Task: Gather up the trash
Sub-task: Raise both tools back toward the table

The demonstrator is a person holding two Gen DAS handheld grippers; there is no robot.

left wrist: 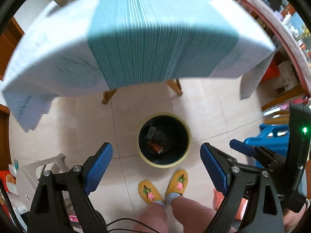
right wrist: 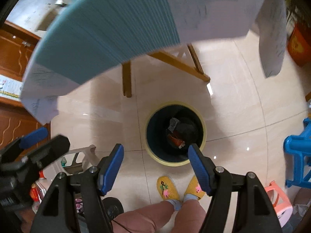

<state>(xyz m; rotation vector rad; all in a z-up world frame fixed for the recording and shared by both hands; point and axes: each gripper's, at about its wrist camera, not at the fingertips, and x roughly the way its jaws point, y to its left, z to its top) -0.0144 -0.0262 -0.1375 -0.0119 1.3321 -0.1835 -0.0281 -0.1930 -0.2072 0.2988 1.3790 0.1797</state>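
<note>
One bin, two grippers, two slippers, one table

One bin (left wrist: 164, 160) (right wrist: 176, 160) stands on the floor, with a few pieces of trash (left wrist: 155, 146) (right wrist: 176, 138) inside, their exact number unclear. Above the bin hang two grippers: the left gripper (left wrist: 156, 168) (right wrist: 34, 136) and the right gripper (right wrist: 155, 167) (left wrist: 242, 147), each with two blue fingers spread apart. Just beside the bin are two yellow slippers (left wrist: 149, 192) (right wrist: 168, 188). Beyond the bin is one table (left wrist: 48, 58) (right wrist: 213, 9) carrying one blue mat (left wrist: 155, 38) (right wrist: 107, 29). Right of the bin sits one blue stool (left wrist: 272, 134) (right wrist: 297, 151).
</note>
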